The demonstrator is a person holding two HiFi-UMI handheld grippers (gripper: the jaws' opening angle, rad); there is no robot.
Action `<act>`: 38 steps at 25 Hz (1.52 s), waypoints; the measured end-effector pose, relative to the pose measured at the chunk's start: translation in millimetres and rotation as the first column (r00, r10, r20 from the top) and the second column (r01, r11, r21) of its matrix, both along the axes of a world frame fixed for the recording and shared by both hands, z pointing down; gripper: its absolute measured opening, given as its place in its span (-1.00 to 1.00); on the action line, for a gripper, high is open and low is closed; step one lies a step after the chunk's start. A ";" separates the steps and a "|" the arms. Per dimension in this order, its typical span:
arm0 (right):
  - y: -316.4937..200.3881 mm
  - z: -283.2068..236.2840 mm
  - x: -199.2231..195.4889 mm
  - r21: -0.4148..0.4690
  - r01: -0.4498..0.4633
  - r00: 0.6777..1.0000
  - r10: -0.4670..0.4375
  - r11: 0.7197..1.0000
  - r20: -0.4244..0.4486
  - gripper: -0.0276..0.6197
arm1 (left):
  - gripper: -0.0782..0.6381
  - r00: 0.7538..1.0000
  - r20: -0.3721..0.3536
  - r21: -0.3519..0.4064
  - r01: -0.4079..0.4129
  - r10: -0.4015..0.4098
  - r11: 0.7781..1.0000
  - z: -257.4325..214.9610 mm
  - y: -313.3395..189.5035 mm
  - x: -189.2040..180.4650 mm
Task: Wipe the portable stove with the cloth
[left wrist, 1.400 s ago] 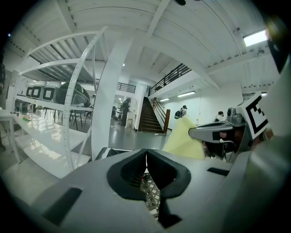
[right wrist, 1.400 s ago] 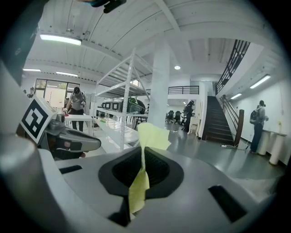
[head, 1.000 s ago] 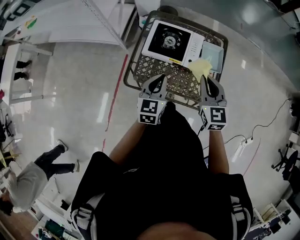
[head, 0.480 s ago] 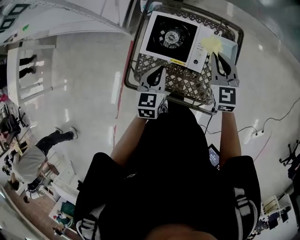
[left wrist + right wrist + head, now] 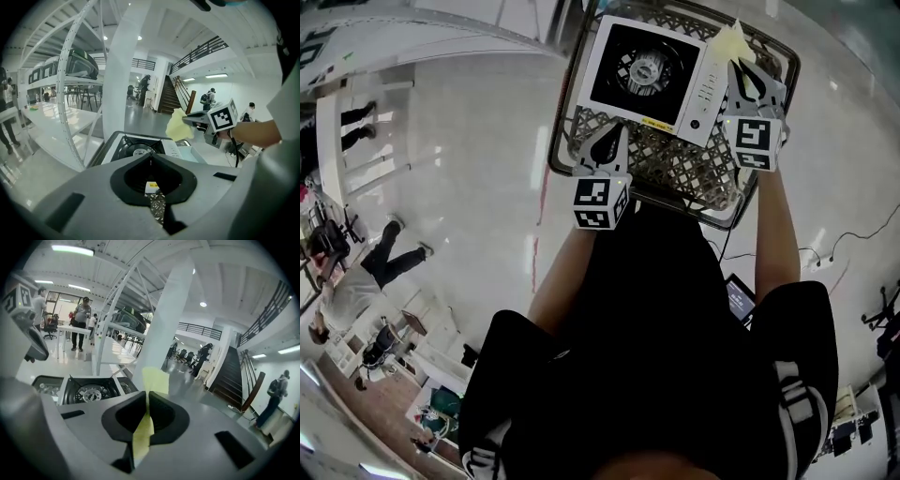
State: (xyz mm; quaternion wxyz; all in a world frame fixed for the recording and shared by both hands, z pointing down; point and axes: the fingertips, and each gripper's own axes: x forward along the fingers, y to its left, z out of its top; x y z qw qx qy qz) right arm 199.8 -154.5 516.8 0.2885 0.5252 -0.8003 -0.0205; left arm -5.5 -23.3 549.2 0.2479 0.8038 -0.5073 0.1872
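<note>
**Yellow cloth held off the stove's far right corner**

The portable stove [image 5: 645, 70], a white square box with a black top and a round metal burner, sits on a woven lattice worktop [image 5: 675, 161]. The soft yellow cloth [image 5: 731, 39] is held in the air near its far right corner, pinched in the right gripper [image 5: 739, 67]. The left gripper [image 5: 617, 139] hovers at the stove's near edge, jaws together on nothing. Only the right gripper view shows the cloth trailing back between the jaws.
</note>
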 end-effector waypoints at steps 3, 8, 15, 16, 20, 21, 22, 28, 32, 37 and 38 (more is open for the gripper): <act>-13.3 30.3 1.8 -0.049 -0.003 0.999 0.002 0.999 -0.039 -0.86 | -0.72 1.000 0.001 -0.010 0.004 -0.004 1.000 7.9 -2.9 -0.5; -18.5 74.4 0.1 -0.149 -0.001 0.996 -0.012 0.989 -0.088 -0.86 | -0.72 1.000 -0.008 -0.061 -0.015 0.014 0.998 26.5 -2.8 2.5; -24.5 118.7 0.9 -0.281 0.012 0.997 -0.033 0.960 -0.072 -0.86 | -0.72 0.996 -0.012 -0.080 -0.089 0.088 0.993 45.9 -14.5 10.4; -25.4 123.9 2.5 -0.301 0.000 0.998 -0.021 0.954 -0.065 -0.86 | -0.72 0.996 -0.014 -0.083 -0.093 0.093 0.992 47.5 -16.0 10.2; -23.5 141.0 3.1 -0.371 -0.040 0.999 0.037 0.928 -0.014 -0.85 | -0.72 0.994 -0.036 -0.102 -0.109 0.106 0.989 51.8 -14.7 9.3; -22.4 145.3 1.4 -0.394 -0.043 0.999 0.052 0.918 0.012 -0.78 | -0.72 0.994 -0.040 -0.109 -0.110 0.106 0.988 52.8 -13.6 8.7; -21.9 149.2 0.5 -0.416 -0.047 0.997 0.066 0.908 0.033 -0.65 | -0.72 0.993 -0.041 -0.114 -0.110 0.106 0.987 53.8 -12.9 8.1; -24.6 156.0 3.7 -0.465 -0.091 0.986 0.146 0.881 0.083 -0.58 | -0.72 0.994 -0.051 -0.131 -0.102 0.096 0.986 58.0 -13.2 3.4; -24.3 156.7 2.6 -0.481 -0.098 0.984 0.156 0.872 0.083 -0.58 | -0.72 0.994 -0.059 -0.142 -0.098 0.090 0.985 61.4 -12.4 1.6; -16.6 157.8 -0.8 -0.504 -0.087 0.985 0.149 0.859 0.083 -0.58 | -0.72 0.993 -0.065 -0.134 -0.107 0.099 0.985 59.2 -15.5 5.3; -14.2 157.4 -1.1 -0.506 -0.087 0.985 0.150 0.858 0.085 -0.58 | -0.72 0.993 -0.065 -0.132 -0.110 0.102 0.985 58.3 -15.8 6.1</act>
